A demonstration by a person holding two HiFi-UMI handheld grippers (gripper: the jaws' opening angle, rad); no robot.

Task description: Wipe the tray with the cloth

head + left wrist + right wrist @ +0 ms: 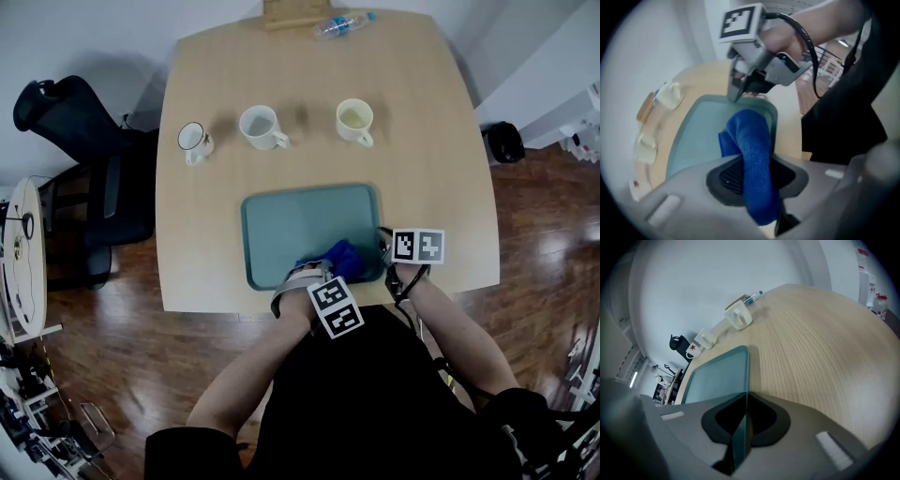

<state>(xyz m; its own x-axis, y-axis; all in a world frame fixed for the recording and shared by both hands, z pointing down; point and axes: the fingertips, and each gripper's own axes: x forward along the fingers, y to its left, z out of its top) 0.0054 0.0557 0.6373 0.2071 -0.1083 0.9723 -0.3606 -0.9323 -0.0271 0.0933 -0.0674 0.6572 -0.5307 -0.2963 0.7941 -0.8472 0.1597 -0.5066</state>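
A teal tray (281, 225) lies on the wooden table near its front edge. A blue cloth (340, 257) rests on the tray's near right part, and my left gripper (315, 275) is shut on it. In the left gripper view the cloth (751, 145) runs between the jaws and down onto the tray (693, 140). My right gripper (387, 253) is shut on the tray's right rim near the front corner. In the right gripper view that thin rim (739, 427) stands edge-on between the pads. The right gripper (737, 91) also shows in the left gripper view, just beyond the cloth.
Three mugs stand in a row behind the tray: a small one (194, 140), a white one (261, 127) and a pale one (355, 121). A plastic bottle (343, 24) and a wooden block (292, 13) lie at the far edge. An office chair (84, 178) stands left of the table.
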